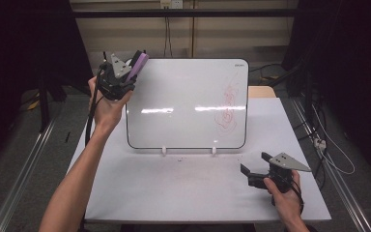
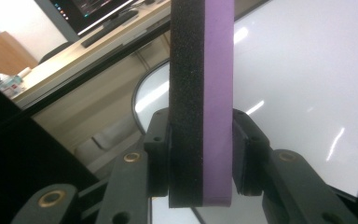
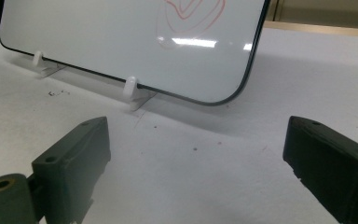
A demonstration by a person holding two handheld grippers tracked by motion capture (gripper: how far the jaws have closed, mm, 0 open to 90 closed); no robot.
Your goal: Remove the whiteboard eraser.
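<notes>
Eraser (image 2: pixel 201 107): purple-black, clamped in left tongs (image 1: pixel 136 67), upper left of frame, at whiteboard (image 1: pixel 188 96) top-left corner. Right tongs (image 1: pixel 253 170): apart, empty, lower right, above worktop (image 1: pixel 174 188). Red scribble (image 1: pixel 227 108) on whiteboard's right side.

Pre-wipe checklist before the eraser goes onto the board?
1. Eraser clamped in left gripper: ok, jaws pressed on both faces.
2. Eraser at whiteboard top-left corner, contact: cannot tell.
3. Red scribble present, on the board's right side, away from eraser: ok.
4. Whiteboard seated in its two white clips: ok.
5. Right gripper open, low on table, away from board: ok.
</notes>
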